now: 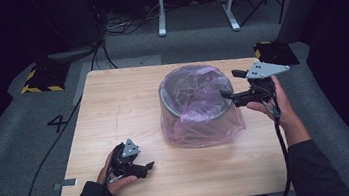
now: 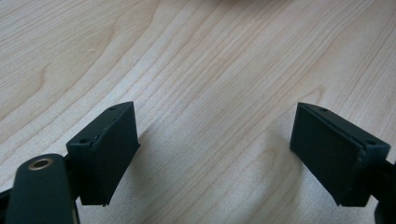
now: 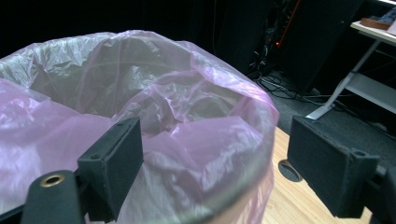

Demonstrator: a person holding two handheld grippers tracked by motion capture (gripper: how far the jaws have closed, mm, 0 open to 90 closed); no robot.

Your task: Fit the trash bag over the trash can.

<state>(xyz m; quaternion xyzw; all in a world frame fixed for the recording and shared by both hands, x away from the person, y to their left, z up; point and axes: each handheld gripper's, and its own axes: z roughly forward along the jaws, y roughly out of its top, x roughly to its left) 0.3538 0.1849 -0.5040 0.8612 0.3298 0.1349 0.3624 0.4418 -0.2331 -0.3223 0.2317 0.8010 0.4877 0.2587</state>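
Right tongs [image 3: 215, 158] agape, seemingly grazing bag [image 3: 187, 140].

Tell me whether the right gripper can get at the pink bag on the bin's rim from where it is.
Probably yes. The right gripper hangs open right at the rim of the bin, and the pink bag lies just ahead of its spread jaws with nothing between them.

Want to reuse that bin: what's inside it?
A pink plastic bag lines the bin and drapes over its rim. The crumpled bag hides the bin's bottom.
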